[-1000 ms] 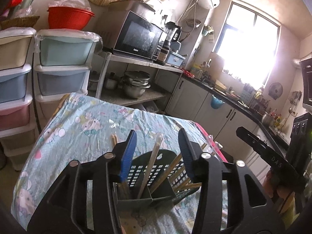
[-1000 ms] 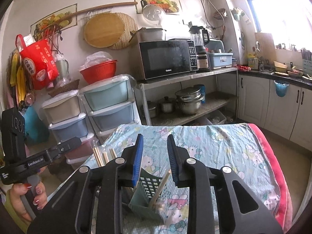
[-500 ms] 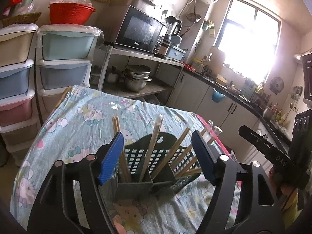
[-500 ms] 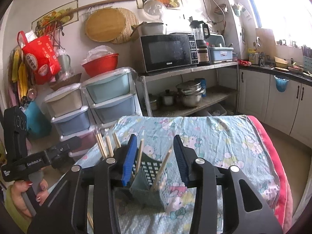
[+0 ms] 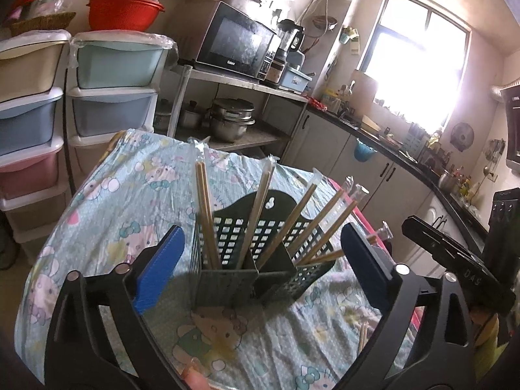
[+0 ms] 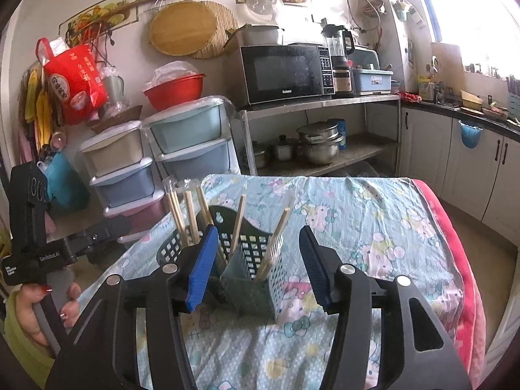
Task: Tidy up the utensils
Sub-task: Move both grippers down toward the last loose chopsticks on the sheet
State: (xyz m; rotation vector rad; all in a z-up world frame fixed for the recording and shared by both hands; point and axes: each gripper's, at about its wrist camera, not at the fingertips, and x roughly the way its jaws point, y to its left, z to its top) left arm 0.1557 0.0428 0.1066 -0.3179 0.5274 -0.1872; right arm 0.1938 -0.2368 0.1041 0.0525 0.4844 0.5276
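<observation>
Jaws first: the left gripper point(image 5: 260, 260) is standing spread wide, its blue pads flanking the utensil caddy point(image 5: 250, 260) without touching it; they have just been opening, and nothing is pinched. The right gripper point(image 6: 256, 263) is sitting half spread, also just opening, pads clear of the caddy point(image 6: 250, 276) that is sitting between them.

Caddy is resting upright on the near part of the bench point(image 5: 130, 195), on the cartoon-print cloth point(image 6: 373, 227). It is looking like thin perforated plastic: light, fairly stiff, likely to tip or slide if nudged. Taking it by the solid lower walls or the raised back panel seems safest.

Inside, divided compartments are holding wooden chopsticks point(image 5: 204, 214), several still in clear sleeves. One pair is standing near upright in the left compartment; others point(image 5: 312, 224) are fanning out to the right, leaning on the rim. These are light, rigid and slim; the sleeves probably make them slippery, so pinching mid-shaft across the pair seems best. How many are in each compartment I cannot tell.

Farther off, stacked plastic drawers point(image 6: 191, 143) and a microwave point(image 6: 286, 71) on a metal shelf are lining the wall.
</observation>
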